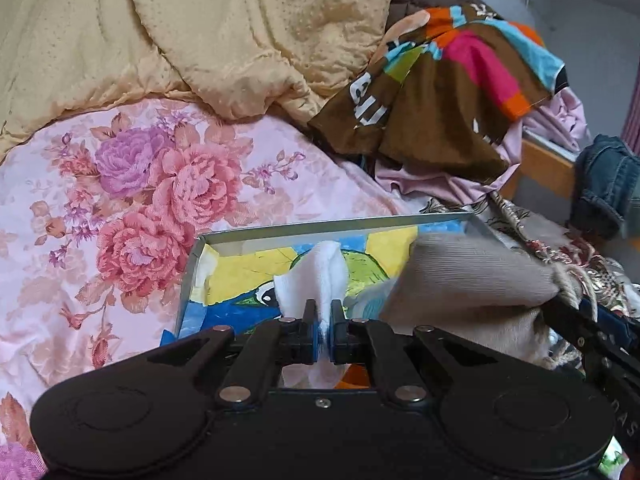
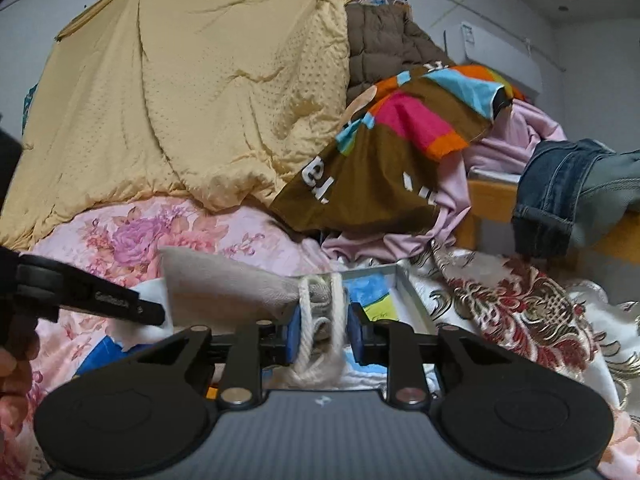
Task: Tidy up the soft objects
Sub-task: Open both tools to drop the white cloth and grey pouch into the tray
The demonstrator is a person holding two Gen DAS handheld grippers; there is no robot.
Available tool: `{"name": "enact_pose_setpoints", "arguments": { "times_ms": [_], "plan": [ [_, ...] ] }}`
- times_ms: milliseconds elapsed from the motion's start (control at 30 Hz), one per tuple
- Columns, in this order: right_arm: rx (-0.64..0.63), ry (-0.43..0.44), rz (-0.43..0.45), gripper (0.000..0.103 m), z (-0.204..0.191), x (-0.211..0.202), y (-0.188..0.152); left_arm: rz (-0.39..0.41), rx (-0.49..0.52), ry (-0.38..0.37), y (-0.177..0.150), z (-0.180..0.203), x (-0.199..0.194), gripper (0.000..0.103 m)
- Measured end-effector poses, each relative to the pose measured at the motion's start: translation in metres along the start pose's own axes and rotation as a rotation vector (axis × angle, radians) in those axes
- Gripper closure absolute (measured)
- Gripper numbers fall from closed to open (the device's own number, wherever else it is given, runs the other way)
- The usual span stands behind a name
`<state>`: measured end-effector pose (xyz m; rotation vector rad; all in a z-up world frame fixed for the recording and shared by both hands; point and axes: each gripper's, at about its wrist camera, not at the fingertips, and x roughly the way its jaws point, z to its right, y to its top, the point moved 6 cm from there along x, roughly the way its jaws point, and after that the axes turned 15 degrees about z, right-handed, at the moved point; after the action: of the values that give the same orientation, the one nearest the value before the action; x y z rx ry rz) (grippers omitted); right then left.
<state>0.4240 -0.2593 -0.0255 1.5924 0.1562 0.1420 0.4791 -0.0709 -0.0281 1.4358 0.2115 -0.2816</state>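
Two cloths (image 1: 316, 276) above tray rim (image 1: 332, 227)

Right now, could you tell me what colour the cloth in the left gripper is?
White cloth, best in the left wrist view.

- A yellow dotted quilt (image 1: 240, 40) is heaped well ahead of the left gripper (image 1: 326, 320), up and to its left.
- A pink floral bedsheet (image 1: 140, 184) is spread ahead and to the left.
- A brown cloth with bright colour blocks (image 1: 440, 92) is draped ahead to the right, over crumpled pale pink fabric (image 1: 560, 116).
- Blue jeans (image 1: 604, 184) are hung at the far right.
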Motion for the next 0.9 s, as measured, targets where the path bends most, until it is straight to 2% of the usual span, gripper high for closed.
{"name": "enact_pose_setpoints", "arguments": {
  "times_ms": [133,200,333,467,533,767,900],
  "plan": [
    [0.013,0.01,-0.019,0.066,0.001,-0.003,-0.004,-0.025,-0.025,0.015,-0.005,-0.003,0.008,0.098],
    [0.001,0.008,-0.02,0.058,0.001,-0.006,-0.006,-0.033,-0.034,0.017,-0.007,-0.005,0.008,0.097],
    [0.023,-0.005,-0.035,0.049,0.005,-0.011,-0.009,-0.036,-0.002,0.001,-0.015,-0.005,0.003,0.095],
    [0.032,-0.011,-0.043,0.036,0.006,-0.015,-0.01,-0.043,-0.011,-0.002,-0.024,-0.006,-0.003,0.082],
    [0.029,-0.012,-0.041,0.031,0.005,-0.018,-0.009,-0.045,-0.011,-0.005,-0.026,-0.007,-0.006,0.08],
    [0.081,-0.058,-0.024,0.01,0.008,-0.035,-0.002,-0.017,0.015,-0.036,-0.023,-0.004,-0.021,0.043],
    [0.119,-0.083,-0.007,0.006,0.009,-0.05,0.002,0.004,0.009,-0.042,-0.022,-0.005,-0.034,0.033]
  ]
}}
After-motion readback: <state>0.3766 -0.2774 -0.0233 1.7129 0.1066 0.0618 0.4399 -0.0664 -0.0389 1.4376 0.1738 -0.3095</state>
